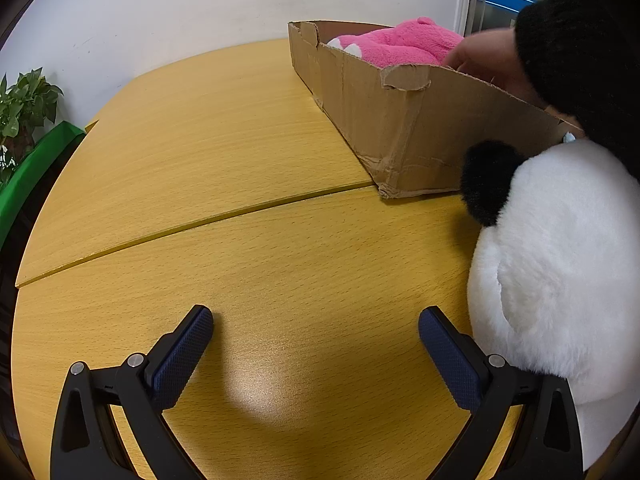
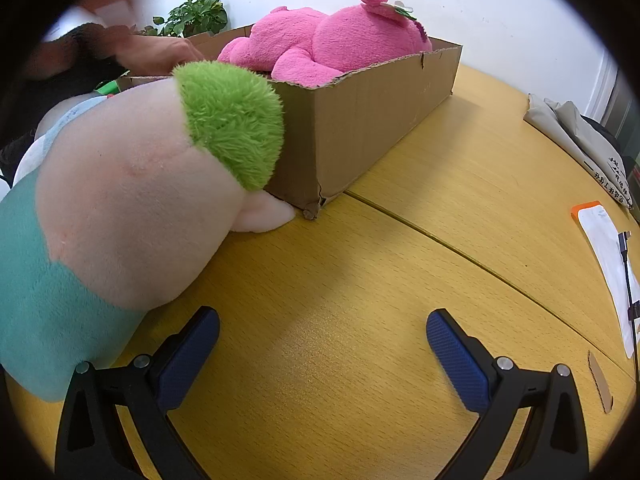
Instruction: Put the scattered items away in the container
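Both claws, left gripper [image 1: 316, 332] & right gripper [image 2: 323, 334], are gaping wide w/ nothing held. Pink plush [image 2: 332, 40] is lying in the cardboard box [image 2: 360, 120]; panda [image 1: 560, 264] & green-haired doll [image 2: 132, 200] are leaning outside its near wall. Risk: bulky plush slipping from the pads or shoving the box.

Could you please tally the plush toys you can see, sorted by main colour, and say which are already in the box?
Pink plush, in the cardboard box: 1
White and black plush, on the table: 1
Peach, green and teal plush, on the table: 1
Total: 3
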